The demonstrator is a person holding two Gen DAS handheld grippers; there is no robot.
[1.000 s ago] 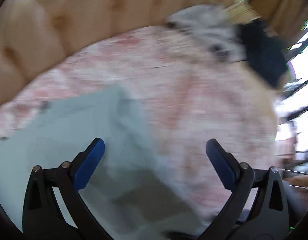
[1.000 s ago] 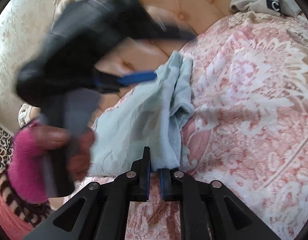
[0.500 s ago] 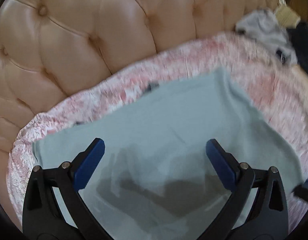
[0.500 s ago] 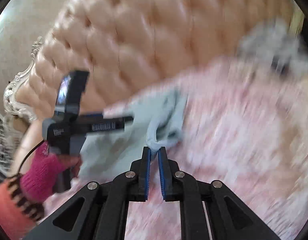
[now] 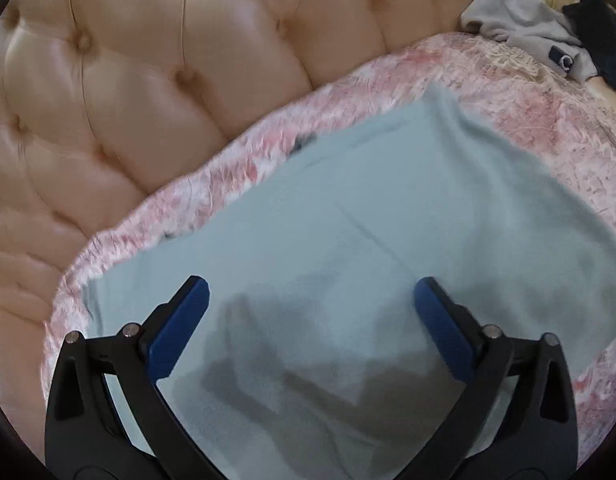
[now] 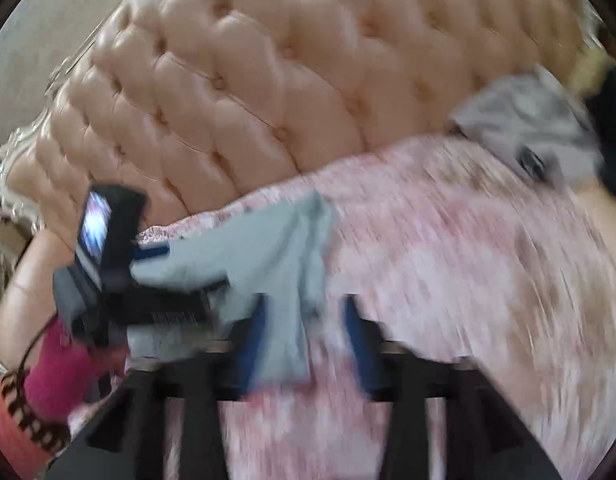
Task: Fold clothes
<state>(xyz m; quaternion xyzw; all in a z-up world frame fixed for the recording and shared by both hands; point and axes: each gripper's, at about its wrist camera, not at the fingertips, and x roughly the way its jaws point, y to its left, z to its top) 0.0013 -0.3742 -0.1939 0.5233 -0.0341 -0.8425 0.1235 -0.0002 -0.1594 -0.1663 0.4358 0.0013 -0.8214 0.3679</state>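
A light blue garment (image 5: pixel 387 216) lies spread flat on the pink patterned bedspread (image 5: pixel 547 128), close to the headboard. My left gripper (image 5: pixel 309 286) hovers over it, open, with nothing between its blue pads. In the blurred right wrist view, one edge of the garment (image 6: pixel 284 248) is bunched into a fold that runs down between the fingers of my right gripper (image 6: pixel 304 304). Its jaws are opening and the pads stand apart from the cloth. The left gripper (image 6: pixel 120 264) shows there too, over the garment's left part, held by a hand in a pink sleeve (image 6: pixel 60 372).
A peach tufted headboard (image 5: pixel 168 80) rises directly behind the garment. A crumpled grey garment (image 5: pixel 527 28) and a dark one (image 5: pixel 603 36) lie at the far right of the bed. Bare bedspread (image 6: pixel 467 280) stretches to the right of the blue garment.
My right gripper's jaws, shut on the garment's corner before, have parted, and its view has swung up. The left gripper has swung from the bare bedspread over the flat garment.
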